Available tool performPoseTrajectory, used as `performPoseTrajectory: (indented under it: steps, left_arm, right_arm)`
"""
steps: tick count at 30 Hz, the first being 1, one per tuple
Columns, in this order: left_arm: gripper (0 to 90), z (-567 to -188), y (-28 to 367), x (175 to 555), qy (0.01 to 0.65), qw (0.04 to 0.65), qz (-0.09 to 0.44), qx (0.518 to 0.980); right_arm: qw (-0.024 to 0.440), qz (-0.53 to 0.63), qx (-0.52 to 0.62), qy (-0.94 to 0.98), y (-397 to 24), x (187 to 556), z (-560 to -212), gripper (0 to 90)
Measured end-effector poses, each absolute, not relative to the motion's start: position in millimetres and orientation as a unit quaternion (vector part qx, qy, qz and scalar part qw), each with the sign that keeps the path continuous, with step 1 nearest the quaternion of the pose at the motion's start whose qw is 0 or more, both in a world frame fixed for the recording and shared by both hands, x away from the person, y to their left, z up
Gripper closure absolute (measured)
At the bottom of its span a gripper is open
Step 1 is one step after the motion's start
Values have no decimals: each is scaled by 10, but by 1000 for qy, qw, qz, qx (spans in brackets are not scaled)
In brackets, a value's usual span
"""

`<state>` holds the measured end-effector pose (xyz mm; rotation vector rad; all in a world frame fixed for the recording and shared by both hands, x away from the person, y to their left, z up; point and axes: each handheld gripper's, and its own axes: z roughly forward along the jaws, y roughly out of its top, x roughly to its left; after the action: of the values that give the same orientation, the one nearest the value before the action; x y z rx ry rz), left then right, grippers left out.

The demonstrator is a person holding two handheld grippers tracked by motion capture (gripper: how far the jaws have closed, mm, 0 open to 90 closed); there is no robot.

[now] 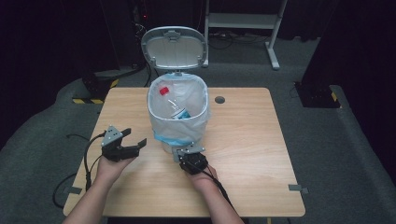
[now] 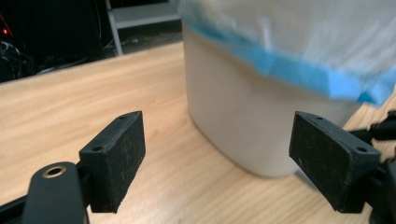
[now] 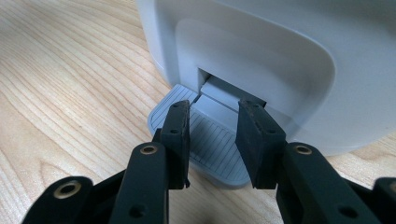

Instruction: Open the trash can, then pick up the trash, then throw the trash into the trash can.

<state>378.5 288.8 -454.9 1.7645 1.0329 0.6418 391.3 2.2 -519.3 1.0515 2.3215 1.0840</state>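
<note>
While the pedal bin (image 1: 180,116) stands mid-bench (image 1: 252,140) with its lid (image 1: 174,46) up and a bottle (image 1: 170,100) inside the bag (image 1: 198,119), the right gripper (image 3: 212,140) presses its part-open jaws on the foot pedal (image 3: 210,140), gripping nothing. To the bin's left, the left gripper (image 1: 133,142) has its jaws spread wide and empty.

A light wooden table (image 1: 252,140) with rounded corners is seen standing on grey carpet (image 1: 336,154). 1 white pedal bin (image 1: 177,112), lined with a white bag edged in blue, is set on the tabletop near its middle, toward the far side, with its lid raised. The bin's grey ribbed pedal (image 3: 205,140) is seen at its base, just above the wood. A dark round grommet hole (image 1: 219,99) is set into the tabletop just right of the bin.
</note>
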Motion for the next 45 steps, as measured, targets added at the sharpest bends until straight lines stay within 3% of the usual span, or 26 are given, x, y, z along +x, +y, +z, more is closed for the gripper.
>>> performPoseTrajectory:
  steps: [6,7,21,45]
  left_arm:
    - [180,-4828,2927,3714,448,466,249,721]
    - [177,-4892,2963,3684,444,443,244,740]
    - [148,-5232,3078,3515,483,356,230,767]
    - [163,-5291,3045,3464,503,338,223,764]
  right_arm:
    - [184,384,378,822,27,3908,-5193,649]
    - [188,384,373,824,24,3913,-5193,649]
    - [186,384,376,823,29,3906,-5193,649]
    - [188,382,371,825,29,3899,-5185,620]
